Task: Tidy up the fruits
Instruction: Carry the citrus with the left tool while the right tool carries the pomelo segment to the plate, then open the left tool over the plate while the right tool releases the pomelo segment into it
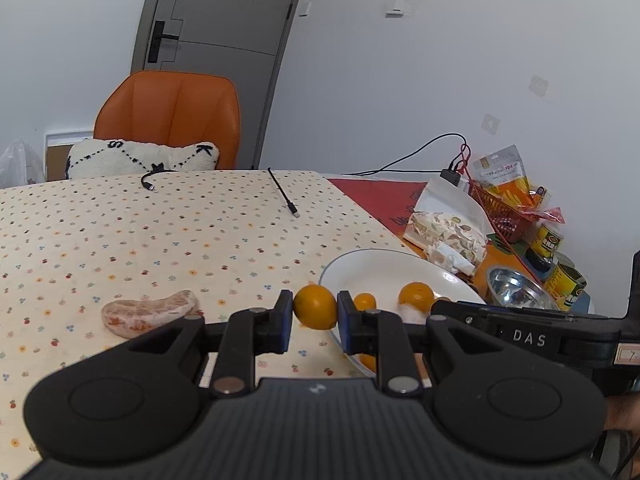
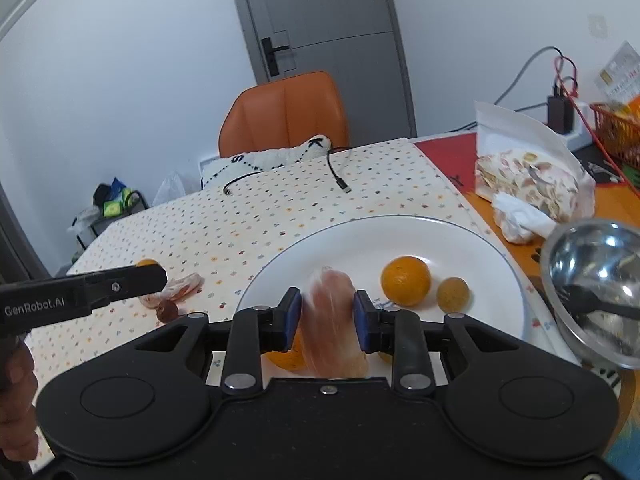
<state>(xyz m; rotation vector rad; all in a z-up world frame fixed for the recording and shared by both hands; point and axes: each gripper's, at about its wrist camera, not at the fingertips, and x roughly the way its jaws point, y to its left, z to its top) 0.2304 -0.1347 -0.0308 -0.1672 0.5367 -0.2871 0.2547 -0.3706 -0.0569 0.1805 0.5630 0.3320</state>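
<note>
On the left of the counter [image 1: 120, 232], spread with a cream cloth of small printed flowers, a peeled pink grapefruit segment [image 1: 150, 313] lies by itself. Just right of it the left claw [image 1: 314, 312] is clamped tight on a small round orange citrus fruit [image 1: 315, 306], held near the rim of the white round plate [image 1: 384, 268]. That fruit looks firm and light, with smooth rind that could slip, so a grip across its middle suits it. Further right, the right claw [image 2: 328, 320] holds a second pink peeled segment [image 2: 332, 328] over the plate, its jaws barely parted around it; this piece is soft, wet and easily crushed, best held lightly across its thick middle. Two more oranges already sit on the plate. Beyond stand an orange chair [image 1: 172, 116], a grey door [image 1: 216, 12] and white walls.
</note>
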